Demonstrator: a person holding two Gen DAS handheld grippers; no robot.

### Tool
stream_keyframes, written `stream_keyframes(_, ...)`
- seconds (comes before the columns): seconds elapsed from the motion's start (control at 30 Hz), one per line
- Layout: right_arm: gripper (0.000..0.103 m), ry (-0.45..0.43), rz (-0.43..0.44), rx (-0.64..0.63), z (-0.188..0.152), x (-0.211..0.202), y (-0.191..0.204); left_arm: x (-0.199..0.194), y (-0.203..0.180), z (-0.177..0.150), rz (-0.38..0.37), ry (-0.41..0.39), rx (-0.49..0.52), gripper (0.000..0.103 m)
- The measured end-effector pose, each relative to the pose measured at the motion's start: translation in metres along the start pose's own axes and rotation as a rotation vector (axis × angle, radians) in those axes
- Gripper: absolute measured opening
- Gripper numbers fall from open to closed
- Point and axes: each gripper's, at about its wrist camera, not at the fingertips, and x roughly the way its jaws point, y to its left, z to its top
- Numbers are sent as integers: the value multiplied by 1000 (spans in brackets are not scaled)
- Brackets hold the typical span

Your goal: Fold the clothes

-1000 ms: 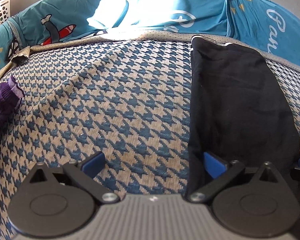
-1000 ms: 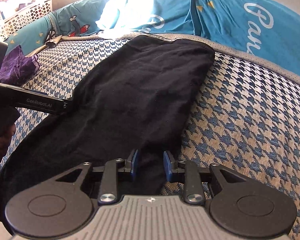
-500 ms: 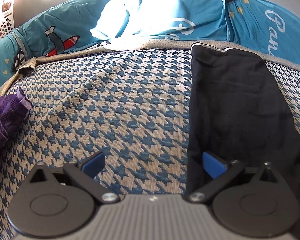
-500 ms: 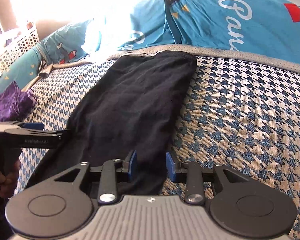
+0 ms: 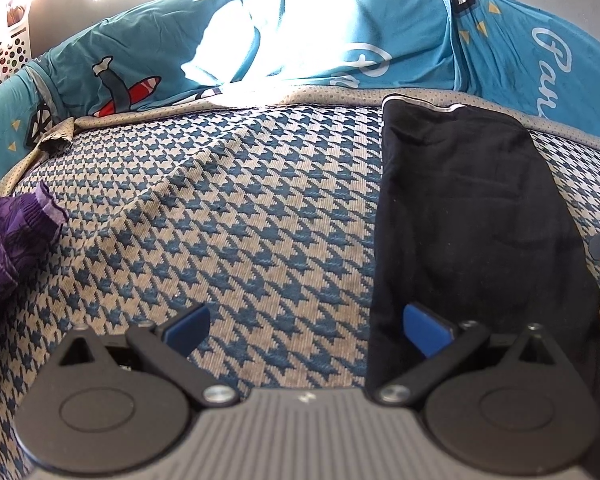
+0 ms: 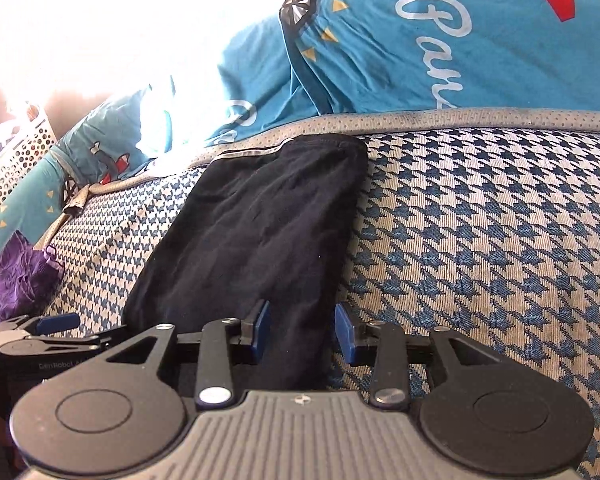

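Note:
A long black garment (image 5: 472, 216) lies flat on the blue houndstooth bedspread (image 5: 240, 220), its far end near the grey border. My left gripper (image 5: 306, 330) is wide open; its right pad rests over the garment's near left edge, its left pad over the bedspread. In the right wrist view the same garment (image 6: 260, 232) runs away from me. My right gripper (image 6: 300, 332) is open with the garment's near right edge lying between its pads. The left gripper (image 6: 40, 332) shows at the left edge of that view.
A crumpled purple garment (image 5: 4, 252) lies at the left of the bed. Teal printed bedding (image 5: 260, 60) is bunched along the far side. A white perforated basket (image 5: 0, 56) stands at far left. Bare houndstooth bedspread (image 6: 480, 240) lies right of the garment.
Both grippers pulled back toward the garment's near end and lowered. The right gripper's jaws opened wider. The garment lies straighter and narrower.

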Motion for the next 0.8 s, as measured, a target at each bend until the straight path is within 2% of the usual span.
stream_keyframes(0.4,38,-25,31,115,23,27,-22,0,-1,4,-17,1,-17,103)
stream_keyframes(0.8,39,-55,96,330,38,51,-57,0,-1,9,-29,-7,-41,103)
